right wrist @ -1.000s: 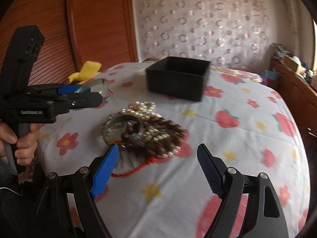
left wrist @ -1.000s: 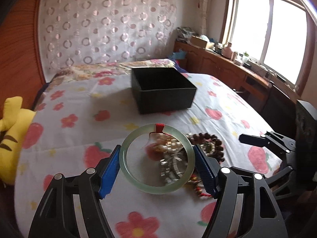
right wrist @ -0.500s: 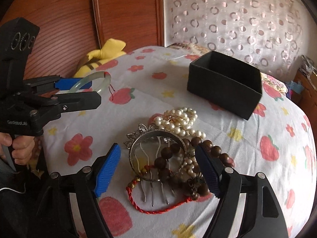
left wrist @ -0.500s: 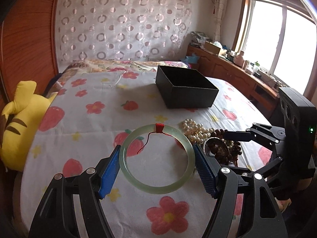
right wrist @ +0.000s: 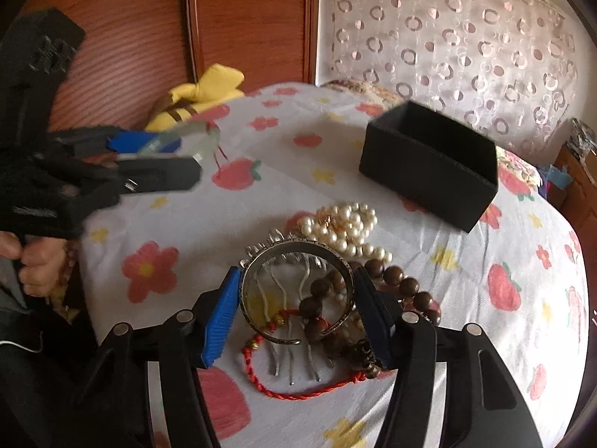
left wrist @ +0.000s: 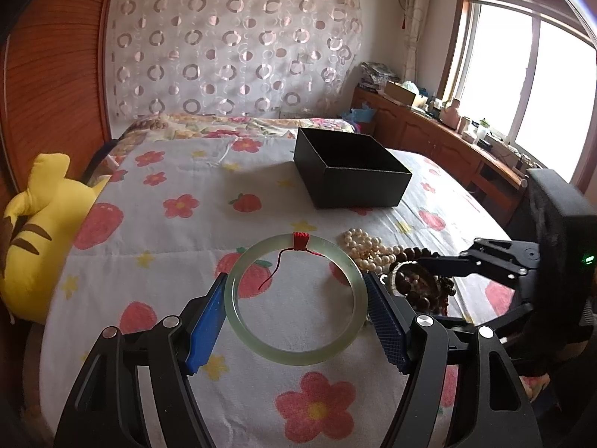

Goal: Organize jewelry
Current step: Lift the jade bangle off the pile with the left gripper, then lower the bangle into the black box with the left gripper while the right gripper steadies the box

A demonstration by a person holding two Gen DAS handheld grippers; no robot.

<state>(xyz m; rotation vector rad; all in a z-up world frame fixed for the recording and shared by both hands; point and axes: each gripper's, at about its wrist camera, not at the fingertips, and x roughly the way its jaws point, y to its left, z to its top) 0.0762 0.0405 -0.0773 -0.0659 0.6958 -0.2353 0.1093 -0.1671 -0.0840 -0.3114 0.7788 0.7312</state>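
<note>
Right gripper shifted over the jewelry pile since a second ago; fingers now closing around one silver bangle, lower centre. Left gripper fingers clamped on one jade bangle, held above the bed. One pearl strand, one wooden bead strand, one black box upper centre.

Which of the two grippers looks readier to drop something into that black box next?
Probably the left gripper: it already holds the green bangle, clear of the pile, with open bedspread between it and the black box. The right gripper is only closing around a silver bangle tangled among beads.
</note>
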